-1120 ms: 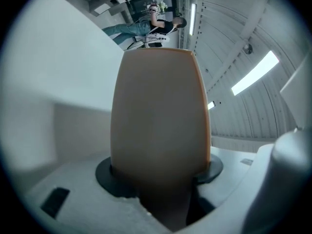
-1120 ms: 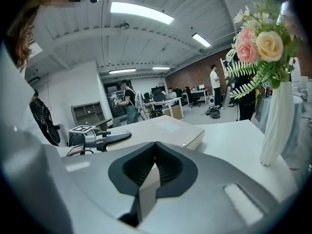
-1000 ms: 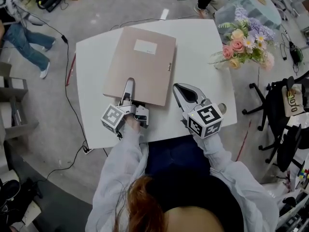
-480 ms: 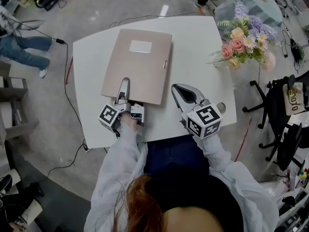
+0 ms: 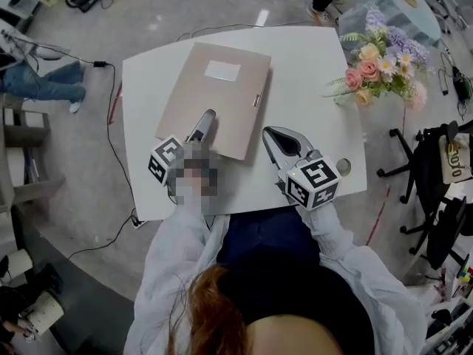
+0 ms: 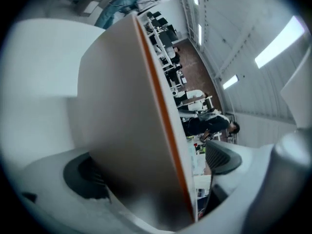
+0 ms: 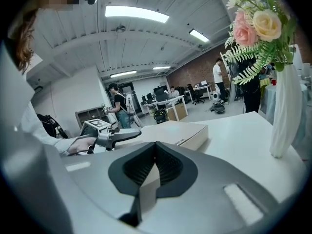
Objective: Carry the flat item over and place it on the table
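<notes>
A flat beige folder (image 5: 214,95) with a white label lies on the white table (image 5: 310,72). My left gripper (image 5: 203,120) is at the folder's near edge, and its jaws are opening. In the left gripper view the folder (image 6: 122,121) runs between the two pads. One pad lies close against its face, while the other pad (image 6: 224,157) stands clear of its orange-lined edge. My right gripper (image 5: 275,135) rests shut on the table just right of the folder's near corner, with nothing in it. The right gripper view shows the folder (image 7: 180,133) and the left gripper (image 7: 122,134) beyond its closed jaws.
A vase of pink and purple flowers (image 5: 380,58) stands at the table's far right edge, and its white vase (image 7: 285,111) shows close in the right gripper view. A round cable hole (image 5: 342,166) sits near the front right corner. A black office chair (image 5: 436,146) and floor cables surround the table.
The left gripper's jaws have spread apart around the folder's near edge and its upper jaw has lifted off the cover. The folder stays flat on the table. The right gripper has not moved.
</notes>
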Action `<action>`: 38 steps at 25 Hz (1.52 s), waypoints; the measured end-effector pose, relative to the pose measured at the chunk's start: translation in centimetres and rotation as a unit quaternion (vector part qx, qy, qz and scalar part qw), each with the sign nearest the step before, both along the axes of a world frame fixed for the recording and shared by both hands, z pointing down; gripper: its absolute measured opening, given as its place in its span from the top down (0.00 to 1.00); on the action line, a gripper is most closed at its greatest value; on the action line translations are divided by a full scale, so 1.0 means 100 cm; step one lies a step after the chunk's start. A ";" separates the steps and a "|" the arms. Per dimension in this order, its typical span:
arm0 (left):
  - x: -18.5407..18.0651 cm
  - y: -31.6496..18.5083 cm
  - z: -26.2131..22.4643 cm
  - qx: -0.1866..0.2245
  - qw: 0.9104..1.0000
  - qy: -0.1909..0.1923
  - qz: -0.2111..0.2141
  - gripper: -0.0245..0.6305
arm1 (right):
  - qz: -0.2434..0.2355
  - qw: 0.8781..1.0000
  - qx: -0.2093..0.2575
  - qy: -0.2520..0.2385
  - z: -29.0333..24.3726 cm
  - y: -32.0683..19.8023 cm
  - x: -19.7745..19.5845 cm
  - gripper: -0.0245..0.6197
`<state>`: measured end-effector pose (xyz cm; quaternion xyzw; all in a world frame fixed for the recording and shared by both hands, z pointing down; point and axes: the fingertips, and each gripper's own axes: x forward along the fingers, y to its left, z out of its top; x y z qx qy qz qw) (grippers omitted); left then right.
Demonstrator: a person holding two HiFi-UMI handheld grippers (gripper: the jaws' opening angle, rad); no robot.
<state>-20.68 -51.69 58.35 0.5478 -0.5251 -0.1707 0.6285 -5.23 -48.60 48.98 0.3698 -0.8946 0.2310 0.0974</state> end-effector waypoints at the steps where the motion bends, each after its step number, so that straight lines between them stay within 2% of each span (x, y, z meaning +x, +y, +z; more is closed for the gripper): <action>1: -0.001 0.002 0.000 -0.011 1.000 -0.018 0.012 0.04 | -0.001 1.000 0.001 -0.002 -0.001 0.000 -0.002 0.95; 3: -0.005 0.008 0.002 -0.037 0.998 -0.033 0.023 0.04 | -0.002 1.000 0.001 -0.007 -0.003 0.000 -0.004 0.95; 7: -0.004 0.022 0.012 -0.090 0.994 -0.029 0.049 0.04 | 0.003 1.000 -0.002 -0.020 -0.003 0.000 -0.005 0.95; 11: 0.004 0.033 0.014 -0.108 0.991 -0.026 0.070 0.04 | 0.007 1.000 -0.003 -0.025 -0.003 -0.002 -0.004 0.95; 18: 0.012 0.037 0.000 -0.075 0.993 -0.027 0.090 0.04 | 0.013 1.000 -0.008 -0.026 0.001 0.001 0.000 0.95; 21: 0.012 0.043 -0.021 -0.029 0.992 -0.040 0.118 0.04 | 0.016 0.999 -0.010 -0.026 -0.002 0.002 0.002 0.95; 24: 0.011 0.048 -0.046 0.024 0.986 -0.063 0.155 0.05 | 0.015 0.999 -0.030 -0.020 -0.004 0.005 0.005 0.95; 27: 0.010 0.049 -0.067 0.068 0.979 -0.085 0.172 0.08 | 0.009 0.999 -0.038 -0.008 -0.010 0.008 0.006 0.95; 30: 0.014 0.050 -0.093 0.112 0.970 -0.097 0.193 0.09 | 0.001 1.000 -0.028 0.005 -0.022 0.008 0.006 0.95; 33: 0.019 0.049 -0.120 0.163 0.954 -0.128 0.214 0.12 | -0.008 1.000 -0.012 0.006 -0.037 0.007 0.003 0.95; 35: 0.019 0.045 -0.138 0.200 0.938 -0.174 0.222 0.18 | -0.017 1.000 -0.003 0.004 -0.045 0.006 0.001 0.95; 38: 0.017 0.039 -0.168 0.263 0.906 -0.250 0.220 0.32 | -0.020 1.000 0.010 0.007 -0.055 0.002 0.002 0.95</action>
